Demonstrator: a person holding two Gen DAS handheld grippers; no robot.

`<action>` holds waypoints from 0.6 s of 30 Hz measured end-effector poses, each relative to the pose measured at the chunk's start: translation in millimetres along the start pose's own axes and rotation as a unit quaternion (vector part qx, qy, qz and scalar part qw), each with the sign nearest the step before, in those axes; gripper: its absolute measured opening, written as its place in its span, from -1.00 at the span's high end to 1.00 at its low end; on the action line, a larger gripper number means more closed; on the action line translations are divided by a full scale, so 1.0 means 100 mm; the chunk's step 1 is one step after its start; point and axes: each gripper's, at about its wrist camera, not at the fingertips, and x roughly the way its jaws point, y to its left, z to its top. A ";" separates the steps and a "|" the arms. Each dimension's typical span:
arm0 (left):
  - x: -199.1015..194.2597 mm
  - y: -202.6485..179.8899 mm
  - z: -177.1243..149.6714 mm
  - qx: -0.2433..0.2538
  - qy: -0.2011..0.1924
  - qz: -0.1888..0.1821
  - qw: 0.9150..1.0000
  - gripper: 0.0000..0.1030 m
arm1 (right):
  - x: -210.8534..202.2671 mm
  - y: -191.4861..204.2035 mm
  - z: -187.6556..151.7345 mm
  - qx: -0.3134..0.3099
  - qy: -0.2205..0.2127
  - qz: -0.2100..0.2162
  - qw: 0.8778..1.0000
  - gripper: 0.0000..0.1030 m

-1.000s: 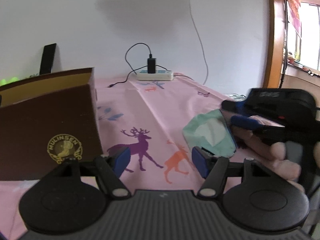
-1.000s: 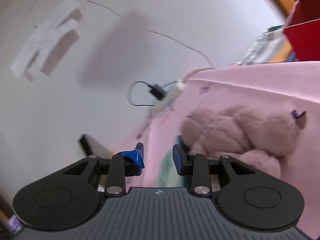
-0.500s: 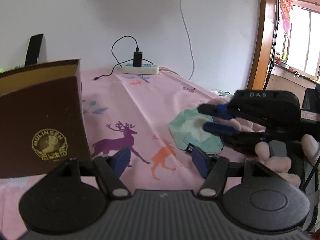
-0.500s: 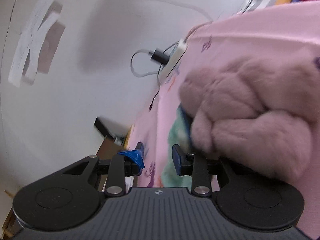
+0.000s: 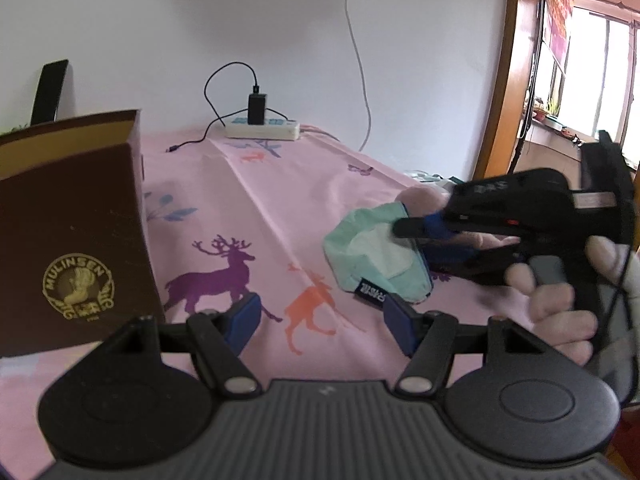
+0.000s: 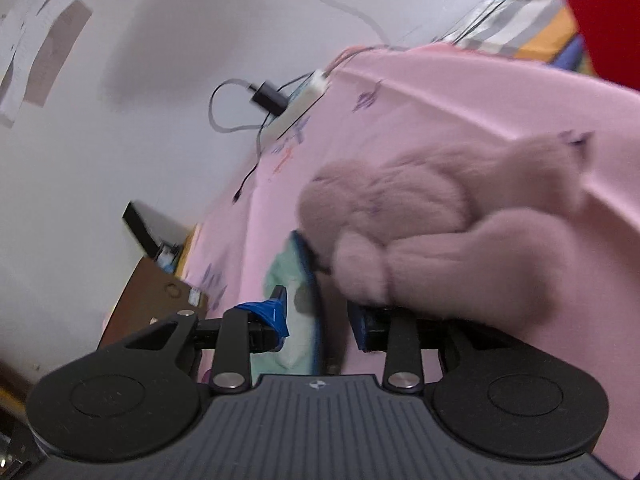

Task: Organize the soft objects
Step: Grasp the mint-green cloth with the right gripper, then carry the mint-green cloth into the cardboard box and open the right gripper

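A mint-green soft pouch (image 5: 376,256) with a dark label lies on the pink deer-print cloth (image 5: 248,208), and it also shows in the right wrist view (image 6: 296,312). A pink plush toy (image 6: 440,232) lies just behind it; only a bit shows in the left wrist view (image 5: 424,200). My right gripper (image 6: 318,320) is open, its jaws straddling the pouch's edge, one finger under the plush. It shows in the left wrist view (image 5: 432,240). My left gripper (image 5: 320,320) is open and empty, low over the cloth in front of the pouch.
A brown box (image 5: 68,232) marked MULINSEN stands at the left. A white power strip (image 5: 262,130) with a black charger and cables lies at the far edge by the wall. A red box (image 6: 608,28) is beyond the table's right side.
My right gripper has moved in onto the pouch and plush, its jaws now around the pouch's edge. The left gripper has shifted a little; its jaws stay open.
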 end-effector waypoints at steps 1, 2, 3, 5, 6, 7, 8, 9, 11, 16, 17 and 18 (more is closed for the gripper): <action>0.00 0.00 0.00 0.001 0.001 -0.002 1.000 -0.28 | 0.04 0.02 -0.01 -0.007 0.002 0.006 1.000 0.69; 0.01 0.00 0.00 0.001 0.002 -0.004 1.000 -0.28 | 0.07 0.05 -0.03 -0.017 0.002 0.010 1.000 0.70; 0.01 0.00 0.00 0.002 0.004 -0.005 1.000 -0.28 | 0.11 0.07 -0.05 -0.030 0.004 0.013 0.999 0.75; 0.01 -0.01 0.00 0.001 0.005 -0.008 1.000 -0.28 | 0.11 0.08 -0.05 -0.035 0.010 0.041 0.999 0.84; 0.00 -0.01 0.00 0.000 0.004 -0.010 1.000 -0.28 | 0.07 0.08 -0.05 -0.037 0.003 0.065 0.997 0.90; 0.00 0.00 0.00 -0.002 0.003 -0.013 1.000 -0.28 | 0.03 0.08 -0.06 -0.046 -0.001 0.084 0.995 0.92; 0.00 0.00 0.00 -0.003 0.004 -0.016 1.000 -0.28 | 0.03 0.09 -0.06 -0.051 0.002 0.095 0.994 0.97; 0.00 0.00 0.00 -0.003 0.005 -0.019 1.000 -0.28 | 0.02 0.10 -0.08 -0.054 0.010 0.107 0.993 1.00; 0.03 0.02 0.01 -0.004 0.011 -0.024 1.000 -0.28 | 0.02 0.12 -0.10 -0.060 0.024 0.129 0.990 1.00; 0.09 -0.02 0.02 0.009 0.029 -0.034 0.999 -0.28 | 0.11 0.13 -0.12 -0.046 0.074 0.173 0.981 1.00; 0.10 -0.04 0.02 0.013 0.033 -0.034 0.999 -0.28 | 0.13 0.10 -0.11 -0.035 0.085 0.187 0.978 1.00; 0.11 -0.04 0.03 0.015 0.035 -0.034 0.999 -0.28 | 0.11 0.08 -0.10 -0.027 0.091 0.194 0.976 1.00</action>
